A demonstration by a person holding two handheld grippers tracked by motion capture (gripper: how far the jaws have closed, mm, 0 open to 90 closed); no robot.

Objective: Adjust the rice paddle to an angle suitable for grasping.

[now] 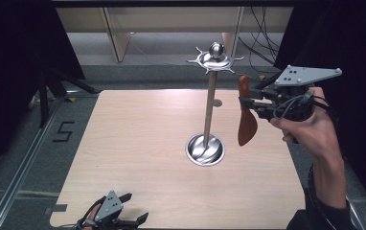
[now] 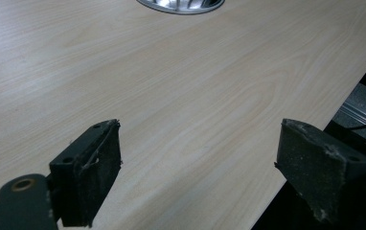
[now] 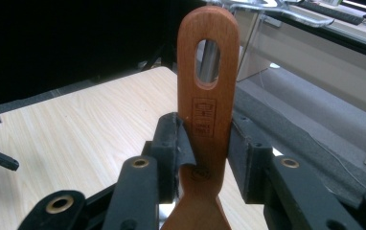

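A reddish wooden spatula hangs upright in the air, handle up and blade down, right of a tall metal stand. My right gripper is shut on its handle; in the right gripper view both pads press the spatula below its oval hanging hole. The stand has a round shiny base and a spiked crown with hooks at the top. My left gripper rests at the table's near left edge, open; its pads hold nothing over bare wood.
The light wooden table has open surface left of the stand. The stand's base peeks in at the top of the left gripper view. Black curtains flank both sides, with cables and wooden furniture legs beyond the far edge.
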